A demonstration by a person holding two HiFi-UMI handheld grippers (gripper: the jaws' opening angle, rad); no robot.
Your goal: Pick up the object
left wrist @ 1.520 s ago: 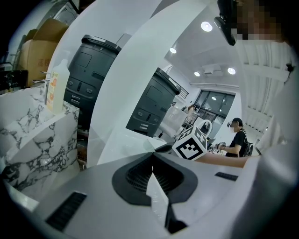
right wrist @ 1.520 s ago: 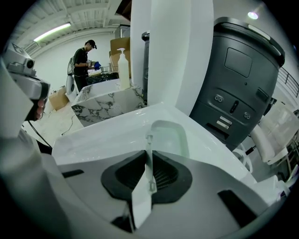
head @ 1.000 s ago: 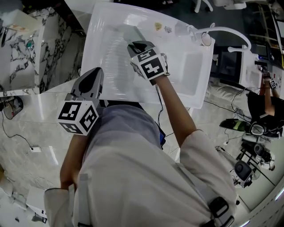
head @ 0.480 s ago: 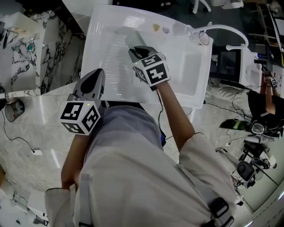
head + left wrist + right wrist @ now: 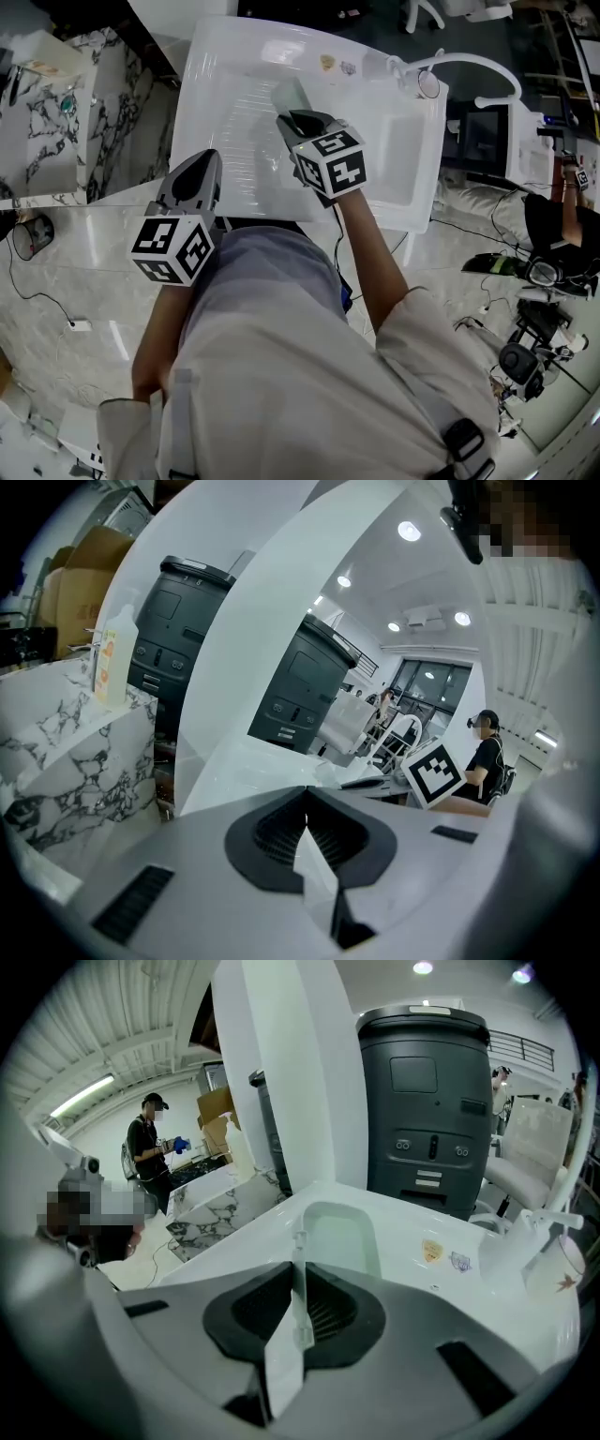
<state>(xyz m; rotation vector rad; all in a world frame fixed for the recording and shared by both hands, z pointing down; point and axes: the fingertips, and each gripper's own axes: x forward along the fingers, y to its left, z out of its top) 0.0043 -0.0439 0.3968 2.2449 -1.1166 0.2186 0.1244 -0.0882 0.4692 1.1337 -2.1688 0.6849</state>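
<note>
The object is a thin, clear, slightly green plastic piece [image 5: 291, 94]. It sticks out ahead of my right gripper [image 5: 300, 120] over the white ribbed basin [image 5: 234, 141]. In the right gripper view its edge runs upright between the jaws and its see-through panel [image 5: 342, 1237] shows beyond them. My right gripper [image 5: 300, 1283] is shut on it. My left gripper [image 5: 195, 167] hangs at the basin's near edge, left of the right one. In the left gripper view, my left gripper [image 5: 305, 808] is shut with nothing in it.
A white sink unit [image 5: 403, 150] with a curved faucet [image 5: 469, 64] takes up the right part of the basin. A marble counter [image 5: 56, 103] stands at the left with a bottle [image 5: 112, 667] on it. Grey bins [image 5: 431, 1101] stand behind. Another person [image 5: 562, 206] works at the far right.
My right gripper has shifted slightly right and toward me with the clear plastic piece in it. The left gripper has barely moved.
</note>
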